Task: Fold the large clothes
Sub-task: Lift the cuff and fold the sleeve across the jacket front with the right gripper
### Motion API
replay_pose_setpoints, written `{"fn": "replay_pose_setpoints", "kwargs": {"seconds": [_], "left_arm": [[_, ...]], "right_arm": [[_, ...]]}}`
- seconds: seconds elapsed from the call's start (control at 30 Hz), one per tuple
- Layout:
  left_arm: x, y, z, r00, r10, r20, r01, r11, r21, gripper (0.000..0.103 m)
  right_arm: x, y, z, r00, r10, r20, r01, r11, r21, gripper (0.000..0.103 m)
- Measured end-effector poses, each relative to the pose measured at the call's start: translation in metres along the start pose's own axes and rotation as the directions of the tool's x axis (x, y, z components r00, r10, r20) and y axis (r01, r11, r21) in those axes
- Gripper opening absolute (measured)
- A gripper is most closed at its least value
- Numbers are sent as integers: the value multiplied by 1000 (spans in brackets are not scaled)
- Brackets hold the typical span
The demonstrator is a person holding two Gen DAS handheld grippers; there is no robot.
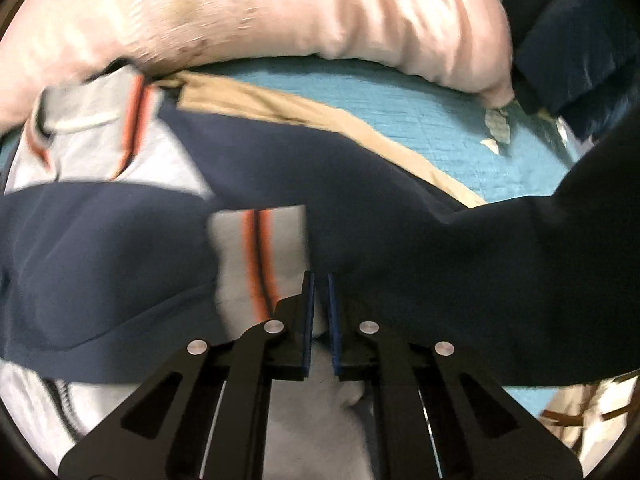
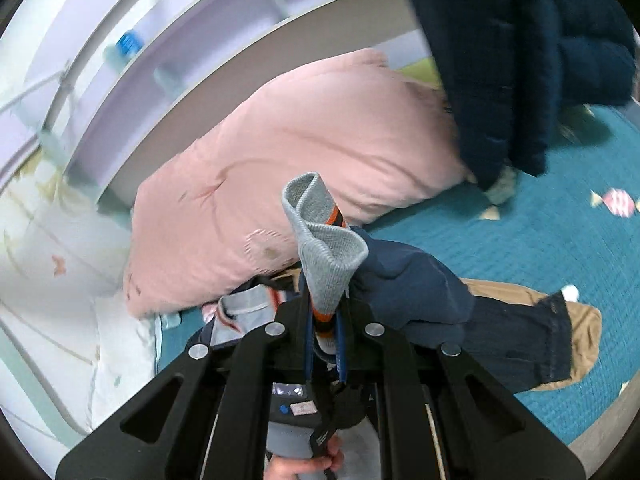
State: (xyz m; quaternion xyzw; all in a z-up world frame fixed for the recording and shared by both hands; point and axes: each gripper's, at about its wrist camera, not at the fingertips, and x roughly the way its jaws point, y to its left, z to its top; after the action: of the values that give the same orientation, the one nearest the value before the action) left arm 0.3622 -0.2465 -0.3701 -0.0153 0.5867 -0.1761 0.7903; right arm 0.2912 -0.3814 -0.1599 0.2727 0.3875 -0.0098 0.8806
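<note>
Grey ribbed knit, banded in orange and black, is pinched between the nearly closed jaws of the right gripper (image 2: 325,320); this cuff (image 2: 324,240) is the end of a sleeve, and the navy sleeve (image 2: 404,280) hangs from it in a slack bunch. It seems to be held by the cuff so that the sleeve can be carried across the body of the garment.

That garment, a navy and grey sweatshirt (image 1: 360,184), is spread on the teal bedspread (image 1: 420,112), partly over a tan garment (image 1: 360,120), with a pink duvet (image 1: 280,12) bunched just behind it. A dark puffer jacket (image 2: 520,60) lies at the far side, apparently set apart.

The left gripper (image 1: 321,292) is drawn almost shut, pointing steeply down at the sweatshirt's grey striped part. Whether cloth is actually pinched between its pads cannot be told, as they are seen edge-on against blurred fabric. A grip there would likely be meant to anchor the body while the sleeve is folded.
</note>
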Motion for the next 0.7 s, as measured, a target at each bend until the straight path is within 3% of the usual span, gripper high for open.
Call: {"fn": "replay_pose_setpoints", "kwargs": {"seconds": [0.17, 0.33, 0.4, 0.47, 0.53, 0.6, 0.7], "left_arm": [[-33, 64, -4, 1000, 24, 1, -23, 993, -113, 8], [-71, 144, -12, 991, 133, 22, -124, 967, -222, 8], [-86, 171, -17, 984, 174, 30, -161, 954, -255, 22], [-104, 203, -23, 971, 231, 53, -208, 938, -276, 50], [-121, 229, -31, 960, 267, 86, -234, 931, -281, 60], [-130, 251, -38, 949, 305, 84, -269, 917, -294, 61], [-138, 285, -49, 946, 318, 63, -277, 894, -352, 64]], "right_arm": [[30, 53, -7, 998, 22, -65, -28, 995, -94, 8], [81, 118, -33, 983, 54, -177, -87, 979, -186, 8], [101, 140, -45, 974, 61, -219, -109, 971, -211, 8], [131, 167, -65, 958, 68, -277, -138, 961, -240, 8], [155, 185, -80, 943, 73, -324, -159, 956, -246, 8], [184, 207, -102, 919, 82, -386, -191, 948, -253, 8], [221, 230, -133, 884, 82, -460, -221, 941, -257, 8]]}}
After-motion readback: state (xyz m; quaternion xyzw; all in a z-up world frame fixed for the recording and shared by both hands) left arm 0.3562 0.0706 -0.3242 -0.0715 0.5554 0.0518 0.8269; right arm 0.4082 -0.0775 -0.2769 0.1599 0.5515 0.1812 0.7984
